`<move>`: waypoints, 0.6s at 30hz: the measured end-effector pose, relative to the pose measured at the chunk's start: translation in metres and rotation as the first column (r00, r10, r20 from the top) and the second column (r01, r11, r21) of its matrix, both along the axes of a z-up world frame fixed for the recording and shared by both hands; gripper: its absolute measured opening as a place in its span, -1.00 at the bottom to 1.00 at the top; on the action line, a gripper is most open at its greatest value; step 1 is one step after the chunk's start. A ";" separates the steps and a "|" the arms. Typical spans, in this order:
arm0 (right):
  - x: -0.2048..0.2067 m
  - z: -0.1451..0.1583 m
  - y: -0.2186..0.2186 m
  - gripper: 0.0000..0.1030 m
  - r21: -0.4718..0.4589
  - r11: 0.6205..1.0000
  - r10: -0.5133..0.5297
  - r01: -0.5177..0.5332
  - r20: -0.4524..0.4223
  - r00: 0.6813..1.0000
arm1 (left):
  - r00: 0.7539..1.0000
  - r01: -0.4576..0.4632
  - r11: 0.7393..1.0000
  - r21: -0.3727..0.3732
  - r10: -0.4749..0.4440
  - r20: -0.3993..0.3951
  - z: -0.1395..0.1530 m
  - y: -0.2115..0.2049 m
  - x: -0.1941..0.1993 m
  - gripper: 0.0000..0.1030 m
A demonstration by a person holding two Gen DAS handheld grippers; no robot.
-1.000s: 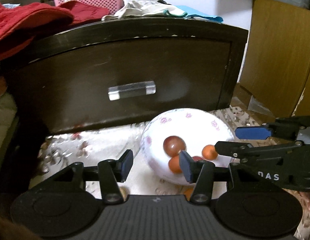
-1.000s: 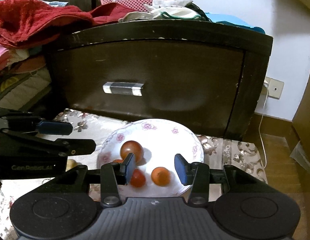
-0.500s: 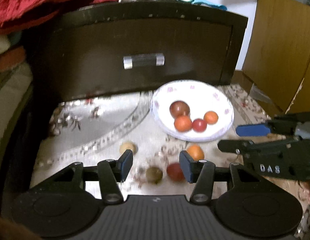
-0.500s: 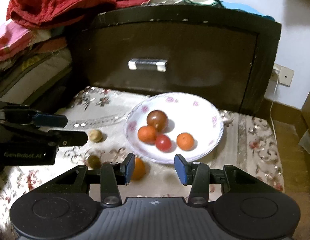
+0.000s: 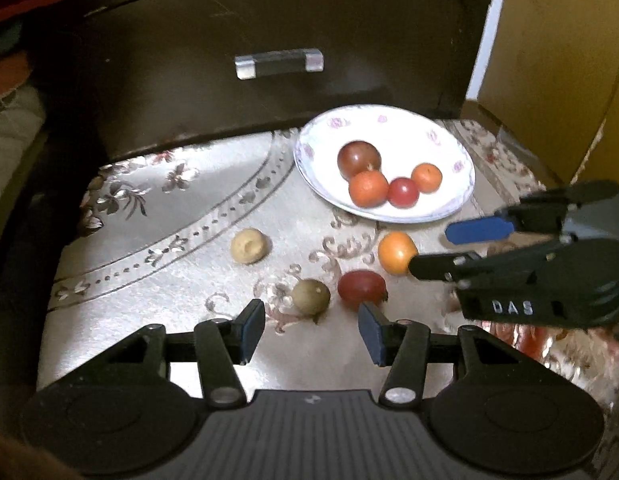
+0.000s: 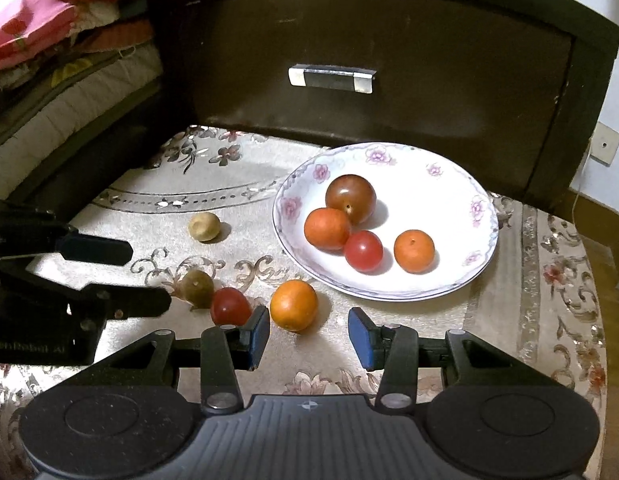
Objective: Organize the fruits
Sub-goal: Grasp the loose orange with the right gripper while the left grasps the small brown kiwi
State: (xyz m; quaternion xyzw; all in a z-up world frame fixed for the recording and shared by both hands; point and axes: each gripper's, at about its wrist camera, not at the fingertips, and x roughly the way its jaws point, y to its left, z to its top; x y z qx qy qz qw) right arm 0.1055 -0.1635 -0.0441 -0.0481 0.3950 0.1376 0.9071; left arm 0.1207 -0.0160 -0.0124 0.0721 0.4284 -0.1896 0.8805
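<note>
A white floral plate (image 6: 457, 184) (image 5: 445, 148) holds several fruits: a dark tomato (image 6: 350, 198), two small oranges and a red cherry tomato (image 6: 364, 251). On the cloth lie an orange (image 6: 293, 305) (image 5: 396, 252), a red tomato (image 6: 230, 306) (image 5: 361, 289), a brown-green fruit (image 6: 196, 288) (image 5: 310, 297) and a pale longan (image 6: 204, 226) (image 5: 248, 245). My right gripper (image 6: 308, 340) is open and empty, just short of the loose orange. My left gripper (image 5: 311, 334) is open and empty, just short of the brown-green fruit and red tomato.
A dark drawer front with a metal handle (image 6: 331, 78) stands right behind the plate. Folded bedding and red cloth (image 6: 61, 40) are piled at the left. A wooden cabinet (image 5: 557, 60) stands at the right. The patterned cloth (image 6: 549, 280) covers the stool top.
Both grippers have pulled back and up from over the plate. The loose fruits on the cloth have come into view in front of them. Both stay open.
</note>
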 end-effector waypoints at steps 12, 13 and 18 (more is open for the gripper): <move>0.010 -0.011 0.006 -0.23 0.001 1.000 0.025 -0.025 -0.030 0.999 | 0.999 0.033 0.999 0.020 -0.032 -0.032 -0.016 -0.003 0.009 0.10; 0.012 -0.012 0.006 -0.23 -0.001 1.000 0.026 -0.026 -0.032 0.999 | 0.999 0.034 0.999 0.017 -0.033 -0.037 -0.017 -0.003 0.011 0.10; 0.018 -0.018 0.006 -0.23 0.019 0.999 0.028 -0.027 -0.050 0.998 | 0.998 0.053 0.998 0.021 -0.052 -0.045 -0.023 -0.005 0.015 0.10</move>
